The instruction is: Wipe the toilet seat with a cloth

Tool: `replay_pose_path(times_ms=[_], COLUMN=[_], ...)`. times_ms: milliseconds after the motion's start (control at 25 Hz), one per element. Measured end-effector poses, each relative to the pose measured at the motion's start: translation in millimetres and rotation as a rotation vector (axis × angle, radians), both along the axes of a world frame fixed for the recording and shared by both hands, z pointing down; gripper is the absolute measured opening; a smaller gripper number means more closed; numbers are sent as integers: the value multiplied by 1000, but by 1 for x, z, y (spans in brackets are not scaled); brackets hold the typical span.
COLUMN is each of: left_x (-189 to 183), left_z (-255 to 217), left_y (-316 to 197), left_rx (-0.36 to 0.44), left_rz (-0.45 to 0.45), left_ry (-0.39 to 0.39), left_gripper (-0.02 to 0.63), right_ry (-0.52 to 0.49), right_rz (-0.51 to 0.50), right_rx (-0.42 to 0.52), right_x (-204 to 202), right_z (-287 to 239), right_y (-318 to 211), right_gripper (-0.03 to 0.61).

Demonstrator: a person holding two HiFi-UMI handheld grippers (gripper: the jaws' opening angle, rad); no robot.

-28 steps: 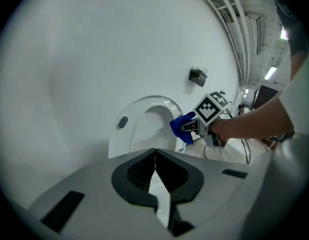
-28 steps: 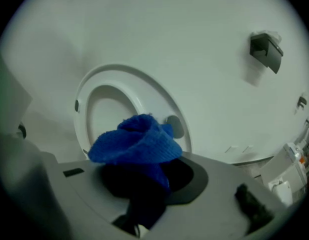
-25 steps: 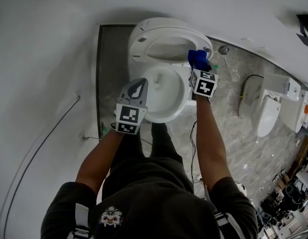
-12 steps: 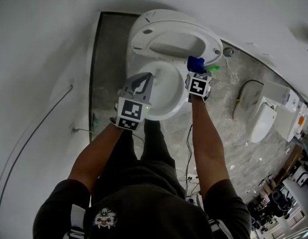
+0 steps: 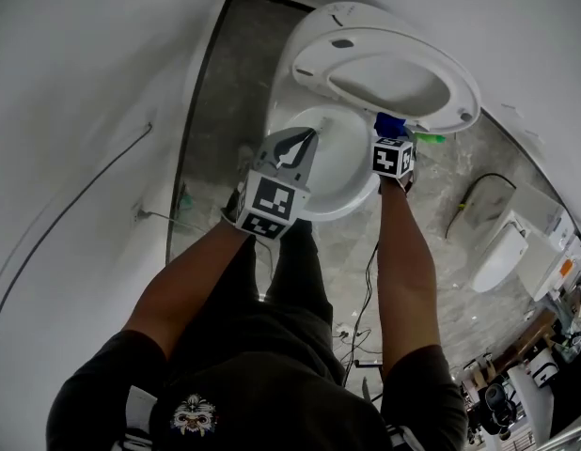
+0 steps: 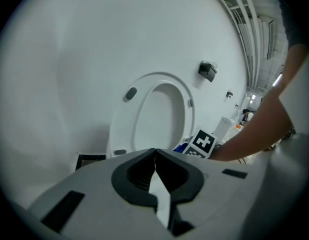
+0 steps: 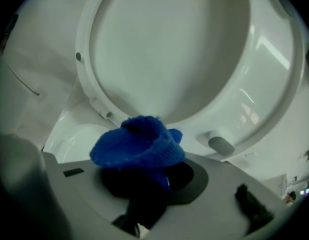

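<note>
The white toilet's seat stands raised, its underside facing me, above the bowl. My right gripper is shut on a bunched blue cloth at the bowl's right rim, just below the seat's lower right edge. In the right gripper view the cloth hides the jaws, with the seat's underside and one grey bumper close ahead. My left gripper hangs over the bowl's left front, shut and holding nothing. In the left gripper view its jaws meet at the tips.
A white wall with a thin cable runs along the left. Grey stone floor surrounds the toilet, with a cord beside my legs. More white toilets stand at the right. A green item lies behind the bowl.
My right gripper has come down with the cloth from the raised seat's right edge to the bowl's rim, rolling as it went. The left gripper has sunk a little over the bowl.
</note>
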State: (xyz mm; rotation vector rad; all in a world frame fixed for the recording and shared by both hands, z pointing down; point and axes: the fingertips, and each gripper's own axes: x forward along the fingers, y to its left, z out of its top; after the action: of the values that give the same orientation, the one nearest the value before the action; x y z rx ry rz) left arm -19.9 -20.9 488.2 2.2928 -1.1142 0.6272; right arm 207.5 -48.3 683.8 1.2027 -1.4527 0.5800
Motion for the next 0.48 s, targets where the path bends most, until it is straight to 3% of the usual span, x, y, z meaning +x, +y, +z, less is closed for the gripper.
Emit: replay_pose_path(times_ms=[240,480], left_x=[-31,-56], left_z=[28,40], left_y=[3,5], left_rx=[-24,-34], left_rz=[-25,-62], left_ry=[-41,-58], left_gripper=[11,11], right_ry=[15,-141], right_rz=[-73,6], right_rx=[6,51], right_x=[-26,-64], right_z=[28,37], right_y=[-1,-4], right_gripper=[100,98])
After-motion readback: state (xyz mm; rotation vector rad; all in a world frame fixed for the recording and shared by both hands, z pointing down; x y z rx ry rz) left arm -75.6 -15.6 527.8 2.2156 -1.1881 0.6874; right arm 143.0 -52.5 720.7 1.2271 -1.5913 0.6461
